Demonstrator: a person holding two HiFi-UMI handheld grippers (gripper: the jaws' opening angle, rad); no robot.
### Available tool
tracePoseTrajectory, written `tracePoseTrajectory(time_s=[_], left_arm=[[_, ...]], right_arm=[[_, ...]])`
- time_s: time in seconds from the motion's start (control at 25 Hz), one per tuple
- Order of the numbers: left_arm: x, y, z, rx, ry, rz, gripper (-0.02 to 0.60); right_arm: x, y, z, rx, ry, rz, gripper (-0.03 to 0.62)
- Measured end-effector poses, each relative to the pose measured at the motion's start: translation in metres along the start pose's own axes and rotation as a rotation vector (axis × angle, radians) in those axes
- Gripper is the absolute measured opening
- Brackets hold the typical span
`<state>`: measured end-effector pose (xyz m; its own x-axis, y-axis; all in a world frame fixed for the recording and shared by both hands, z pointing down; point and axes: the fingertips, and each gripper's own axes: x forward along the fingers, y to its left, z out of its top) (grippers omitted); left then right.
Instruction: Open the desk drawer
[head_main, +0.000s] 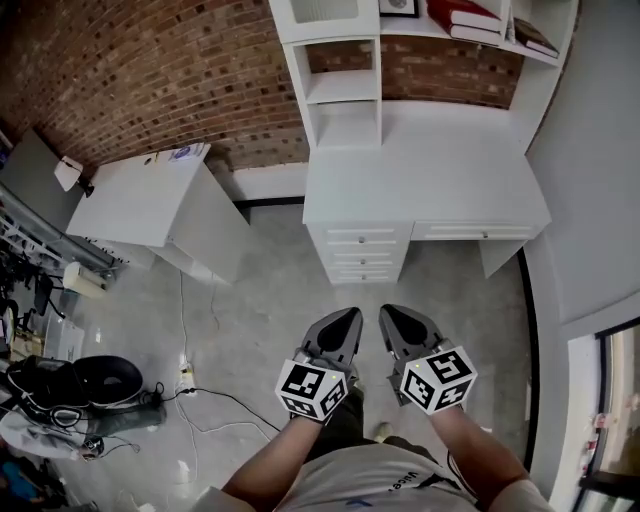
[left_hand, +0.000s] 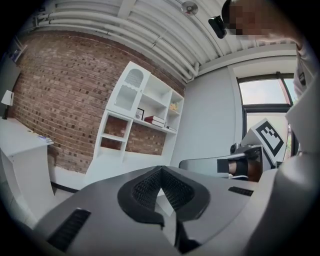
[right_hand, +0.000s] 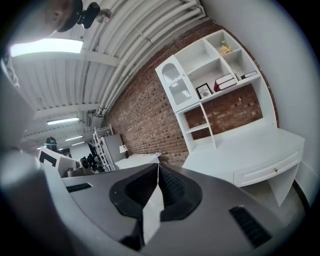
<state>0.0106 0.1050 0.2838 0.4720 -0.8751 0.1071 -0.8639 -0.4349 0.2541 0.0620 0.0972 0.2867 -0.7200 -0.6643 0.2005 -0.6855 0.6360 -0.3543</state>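
One white desk (head_main: 430, 170) against brick wall (head_main: 150, 70), grey floor (head_main: 270, 320) below.

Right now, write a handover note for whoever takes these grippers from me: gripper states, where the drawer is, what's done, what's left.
Left gripper: shut, empty, held low near the body.
Right gripper: shut, empty, beside the left one.
Desk: white, straight ahead across bare floor, out of reach of both grippers from here.
Drawers: a wide drawer with a knob under the desktop on the right, and three small drawers stacked to its left. All look shut.
Done: nothing yet.
Left: step up to the desk, open one gripper, grip a drawer's knob and pull it out. The task does not say which drawer.
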Motion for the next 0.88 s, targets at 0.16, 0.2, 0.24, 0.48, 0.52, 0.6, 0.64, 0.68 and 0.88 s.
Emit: tracePoseTrajectory(time_s=[0.16,0.2,0.24,0.48,0.52,0.6,0.64,0.68,0.88], left_arm=[[0.046,0.057,-0.019,-0.005,0.042,-0.022,0.012],[0.058,0.072,-0.025,-0.007,0.052,-0.027,0.012],[0.070,0.086,-0.032,-0.011,0.064,-0.034,0.012],[0.138,0.161,-0.086,-0.052,0.138,-0.058,0.012],[0.148,0.171,-0.098,-0.068,0.148,-0.055,0.012],[0.168,0.193,-0.124,-0.114,0.170,-0.042,0.012],[0.177,0.203,-0.140,-0.139,0.182,-0.031,0.012],[0.187,0.212,-0.156,-0.161,0.196,-0.020,0.012],[0.237,0.259,-0.248,-0.265,0.260,0.040,0.012]], right_arm=[[0.065,-0.032,-0.012,0.062,0.030,-0.028,0.018],[0.082,-0.042,-0.016,0.084,0.035,-0.036,0.018],[0.098,-0.052,-0.020,0.108,0.037,-0.046,0.020],[0.176,-0.119,-0.057,0.260,0.034,-0.103,0.020],[0.187,-0.131,-0.067,0.288,0.037,-0.113,0.020],[0.207,-0.156,-0.090,0.343,0.046,-0.131,0.020],[0.217,-0.168,-0.102,0.368,0.051,-0.139,0.020],[0.226,-0.181,-0.115,0.388,0.058,-0.147,0.020],[0.271,-0.252,-0.194,0.468,0.103,-0.185,0.020]])
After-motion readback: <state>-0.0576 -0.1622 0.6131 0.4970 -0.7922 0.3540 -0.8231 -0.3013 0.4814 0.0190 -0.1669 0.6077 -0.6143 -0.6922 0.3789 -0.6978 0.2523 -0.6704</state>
